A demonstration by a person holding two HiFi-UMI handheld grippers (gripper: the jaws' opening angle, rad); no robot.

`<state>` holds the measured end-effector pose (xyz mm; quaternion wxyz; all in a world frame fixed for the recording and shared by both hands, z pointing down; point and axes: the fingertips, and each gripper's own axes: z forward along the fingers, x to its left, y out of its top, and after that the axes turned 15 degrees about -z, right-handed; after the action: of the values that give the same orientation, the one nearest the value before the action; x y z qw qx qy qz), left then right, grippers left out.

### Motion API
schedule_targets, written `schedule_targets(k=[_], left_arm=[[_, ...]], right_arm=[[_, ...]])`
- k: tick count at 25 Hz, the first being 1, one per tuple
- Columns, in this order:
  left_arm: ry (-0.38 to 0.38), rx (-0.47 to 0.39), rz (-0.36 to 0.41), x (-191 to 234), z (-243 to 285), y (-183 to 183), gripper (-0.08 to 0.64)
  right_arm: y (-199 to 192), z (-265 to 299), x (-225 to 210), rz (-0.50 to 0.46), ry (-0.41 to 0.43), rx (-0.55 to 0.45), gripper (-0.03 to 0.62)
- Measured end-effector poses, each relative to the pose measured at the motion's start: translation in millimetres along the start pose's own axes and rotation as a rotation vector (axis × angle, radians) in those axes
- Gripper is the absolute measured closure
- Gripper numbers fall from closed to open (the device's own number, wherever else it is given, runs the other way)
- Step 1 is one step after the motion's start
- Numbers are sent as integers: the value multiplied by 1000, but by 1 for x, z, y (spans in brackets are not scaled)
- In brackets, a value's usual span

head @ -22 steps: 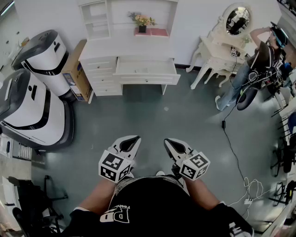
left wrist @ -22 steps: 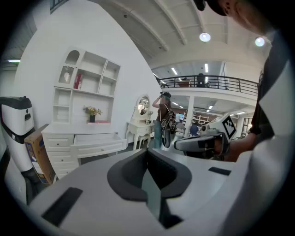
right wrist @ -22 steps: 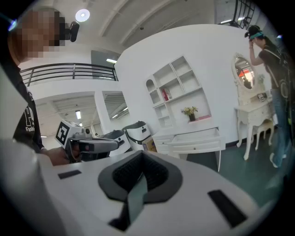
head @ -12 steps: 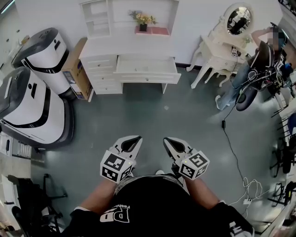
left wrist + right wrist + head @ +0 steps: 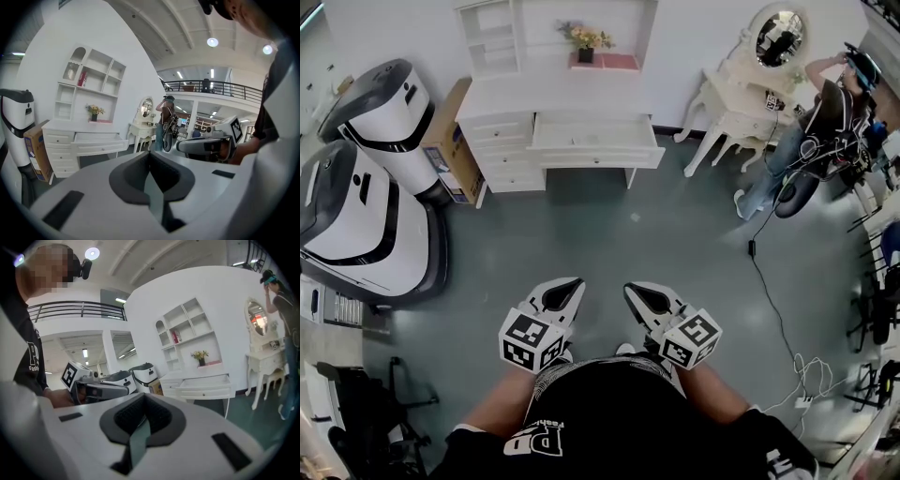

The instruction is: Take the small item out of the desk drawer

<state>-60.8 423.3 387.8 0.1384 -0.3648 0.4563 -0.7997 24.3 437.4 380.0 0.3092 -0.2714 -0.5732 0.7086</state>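
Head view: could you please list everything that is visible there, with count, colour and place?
desk: one, white, at the back wall, shelves above
drawer: one, white, pulled open from the desk
flower pot: one, dark, yellow flowers, on the desk
machines: two, white and black, left
cardboard box: one, brown, at the desk's left end
dressing table: one, white, oval mirror, back right
person: one, dark top, by the dressing table
cable: one, black, floor, right
left tongs: one, white, shut, empty
right tongs: one, white, shut, empty

Head camera looks down; all (distantly) face desk.
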Motion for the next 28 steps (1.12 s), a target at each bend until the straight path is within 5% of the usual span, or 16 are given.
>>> schedule_targets(k=[15,28], left_arm=[[4,13,10,62,-60,3,546],[-74,61,-40,81,-61,-11,546]], right_arm=[[5,55,41,58,-61,-13,583],[-10,61,49,132,-158,21,583]])
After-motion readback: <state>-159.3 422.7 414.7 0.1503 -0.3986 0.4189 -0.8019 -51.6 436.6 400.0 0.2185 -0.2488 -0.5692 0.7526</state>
